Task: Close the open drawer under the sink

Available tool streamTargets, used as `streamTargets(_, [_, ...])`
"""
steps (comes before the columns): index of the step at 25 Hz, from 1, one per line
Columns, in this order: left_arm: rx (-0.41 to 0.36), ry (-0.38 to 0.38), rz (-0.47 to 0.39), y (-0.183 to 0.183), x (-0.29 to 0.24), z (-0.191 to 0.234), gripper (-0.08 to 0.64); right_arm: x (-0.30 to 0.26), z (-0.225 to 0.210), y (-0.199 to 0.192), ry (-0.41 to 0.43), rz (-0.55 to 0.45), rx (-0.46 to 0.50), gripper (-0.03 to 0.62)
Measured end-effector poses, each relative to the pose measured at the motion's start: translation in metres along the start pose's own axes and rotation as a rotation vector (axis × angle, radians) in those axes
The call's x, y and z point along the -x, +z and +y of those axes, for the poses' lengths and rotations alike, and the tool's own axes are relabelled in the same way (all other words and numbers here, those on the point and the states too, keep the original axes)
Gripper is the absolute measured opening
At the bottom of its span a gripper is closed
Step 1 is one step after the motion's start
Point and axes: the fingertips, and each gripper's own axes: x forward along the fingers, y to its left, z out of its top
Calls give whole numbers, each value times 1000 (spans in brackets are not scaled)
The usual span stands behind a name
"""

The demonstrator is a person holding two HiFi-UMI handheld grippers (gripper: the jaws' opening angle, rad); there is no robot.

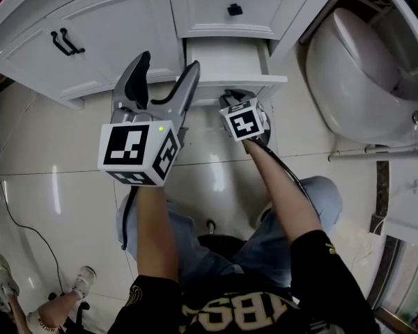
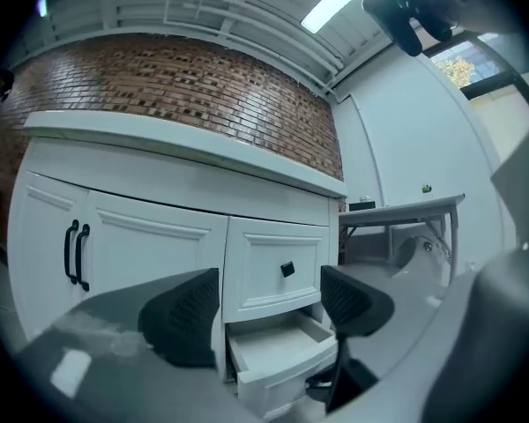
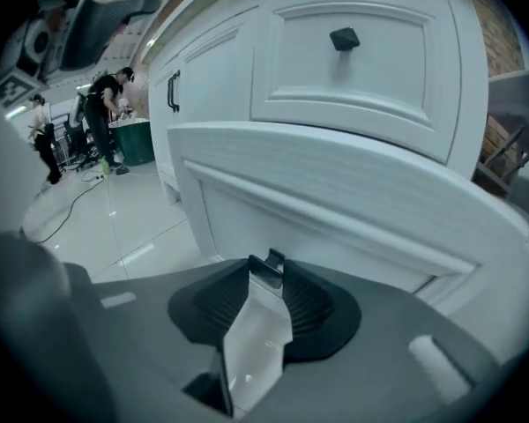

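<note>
Glossy pale floor tiles [image 1: 56, 186] run up to a white vanity [image 1: 111, 19], and the drawer [image 1: 226, 61] sits at its foot, pulled out so its bare white inside shows. Directly above the drawer is the top drawer [image 1: 216, 5], which is shut. Off to the drawer's left, the cabinet doors carry a pair of black handles [image 1: 66, 42]. To the drawer's right stands a white basin [image 1: 362, 82], near the vanity's corner but not touching the drawer.

Your right gripper [image 1: 231, 97] is low and right against the drawer's front panel. In the right gripper view its jaws are drawn together, and the tips [image 3: 269, 267] pinch a small black piece that looks like the knob [image 3: 273, 260] on that panel. The drawer's front [image 3: 335, 183] looms just over the tips.

You hold your left gripper [image 1: 170, 61] above the floor, in front of the drawer and a little to its left. It is clear of the drawer, with its jaws spread wide. In the left gripper view nothing sits between the two black pads [image 2: 187, 315]. The open drawer [image 2: 278, 342] and the top drawer show through the gap, well beyond the gripper [image 2: 269, 311].
</note>
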Motion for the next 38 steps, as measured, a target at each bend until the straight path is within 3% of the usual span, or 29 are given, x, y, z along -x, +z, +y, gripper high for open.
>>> streamTargets(7, [-27, 95, 65, -14, 0, 47, 364, -49, -34, 36, -44, 26, 36, 126])
streamTargets(11, [-39, 137, 102, -21, 2, 74, 364, -83, -58, 70, -91, -15, 74, 124])
streamTargets(13, [-67, 139, 136, -27, -1, 84, 364, -87, -70, 68, -112, 35, 44, 133])
streamTargets(17, [-79, 119, 176, -37, -4, 96, 364, -89, -59, 58, -49, 137, -31, 133])
streamTargets(19, [-77, 110, 189, -42, -6, 93, 364, -89, -60, 58, -51, 153, 0, 133])
streamTargets(23, [-82, 66, 171, -36, -8, 72, 364, -90, -47, 67, 63, 125, 60, 133])
streamTargets(26, [-94, 30, 150, -27, -3, 50, 364, -68, -61, 83, 56, 5, -1, 135])
streamTargets(29, [-101, 17, 125, -14, 11, 31, 364, -21, -37, 116, 128, -173, -105, 135])
streamTargets(34, [-93, -1, 69, 5, 39, -12, 364, 77, 6, 150, 160, -398, -2, 140])
streamTargets(38, [-134, -21, 46, 18, 46, -50, 364, 149, 22, 155, 152, -506, 76, 152])
